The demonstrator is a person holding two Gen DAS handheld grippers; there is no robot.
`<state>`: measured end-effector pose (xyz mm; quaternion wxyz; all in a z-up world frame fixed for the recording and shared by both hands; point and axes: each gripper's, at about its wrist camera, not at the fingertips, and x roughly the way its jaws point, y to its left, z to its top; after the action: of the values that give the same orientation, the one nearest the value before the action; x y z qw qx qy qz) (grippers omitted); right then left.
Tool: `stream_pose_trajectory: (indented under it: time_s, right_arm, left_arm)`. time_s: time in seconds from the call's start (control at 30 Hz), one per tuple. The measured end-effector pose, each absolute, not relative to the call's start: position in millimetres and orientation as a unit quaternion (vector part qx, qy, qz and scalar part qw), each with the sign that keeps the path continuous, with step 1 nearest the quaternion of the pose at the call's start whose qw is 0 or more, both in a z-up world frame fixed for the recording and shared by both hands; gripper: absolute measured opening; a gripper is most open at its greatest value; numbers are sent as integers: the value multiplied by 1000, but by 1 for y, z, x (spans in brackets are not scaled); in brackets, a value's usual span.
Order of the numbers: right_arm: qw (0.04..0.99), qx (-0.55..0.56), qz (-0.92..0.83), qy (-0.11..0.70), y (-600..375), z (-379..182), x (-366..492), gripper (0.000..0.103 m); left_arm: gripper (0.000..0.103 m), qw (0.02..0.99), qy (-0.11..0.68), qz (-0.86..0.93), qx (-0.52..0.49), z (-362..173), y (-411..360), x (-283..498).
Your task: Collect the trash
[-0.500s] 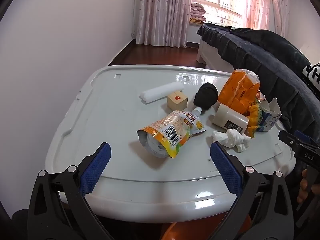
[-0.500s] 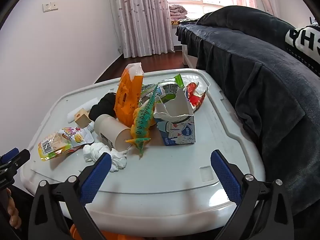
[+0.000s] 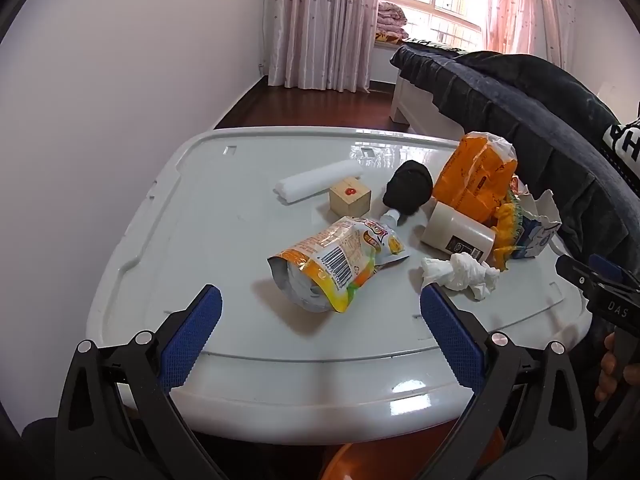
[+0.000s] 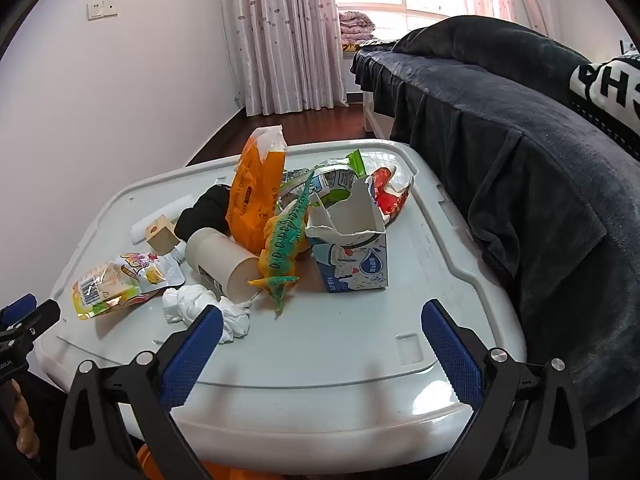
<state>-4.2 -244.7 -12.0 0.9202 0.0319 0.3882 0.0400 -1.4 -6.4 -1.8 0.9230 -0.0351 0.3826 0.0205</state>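
The left tool [image 3: 320,320] is held wide open above the near edge of the white bench [image 3: 192,216], and nothing is gripped between its blue pads [image 3: 190,330]. Just ahead of it, between the lines of its two fingers, an orange and silver spout pouch [image 3: 340,262] is seen lying on its side, apart from the pads. A crumpled white tissue [image 3: 460,274] lies to the right of the pouch, close to the right pad. Behind these, a wooden cube [image 3: 350,200] with a red mark, a white foam roll [image 3: 318,180] and a black rounded object [image 3: 408,192] are placed.

The right tool [image 4: 320,328] is also held wide open over the near part of the bench, with nothing between its pads. The tissue [image 4: 200,306] is partly hidden by its left pad [image 4: 192,350]; whether they touch cannot be told. A paper cup [image 4: 220,264] lies on its side just behind the tissue, its open mouth turned to the camera. Beside the cup, a toy dinosaur [image 4: 286,240] in green and orange is leaned against a torn milk carton [image 4: 352,252], which stands upright. An orange plastic bag [image 4: 256,196] stands behind the cup, and further wrappers [image 4: 384,188] are piled behind the carton. A bed with a dark blanket [image 4: 520,160] is found just beside the right edge of the bench.
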Motion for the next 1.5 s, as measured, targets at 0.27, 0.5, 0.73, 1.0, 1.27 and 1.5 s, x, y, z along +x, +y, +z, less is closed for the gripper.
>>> stream_pose_trajectory:
  time_s: [0.27,0.5,0.73,1.0,1.27,1.5]
  right_arm:
    - [921,30,37,388,-244,-11,-6,98]
    - [920,31,34,390,-245,-13,-5,98]
    - [919,30,33,391,-244,-14,-4,98]
    - [919,30,33,391,-244,-15,-4,98]
    - [919,37,30,391,-248,-14,-4,98]
    - [919,37,24,393,-248,-15,-4,98]
  left_arm:
    - [97,917,394,25,-56,-7,0,2]
    - [97,917,394,25,-56,-7,2,4]
    - [97,917,395,24,-55,-6,2,4]
    - [97,917,395,25,-56,-6,2,5]
    - [97,917,394,24,-58,-6,3,5]
    - [97,917,393,25,-57,-6,3,5]
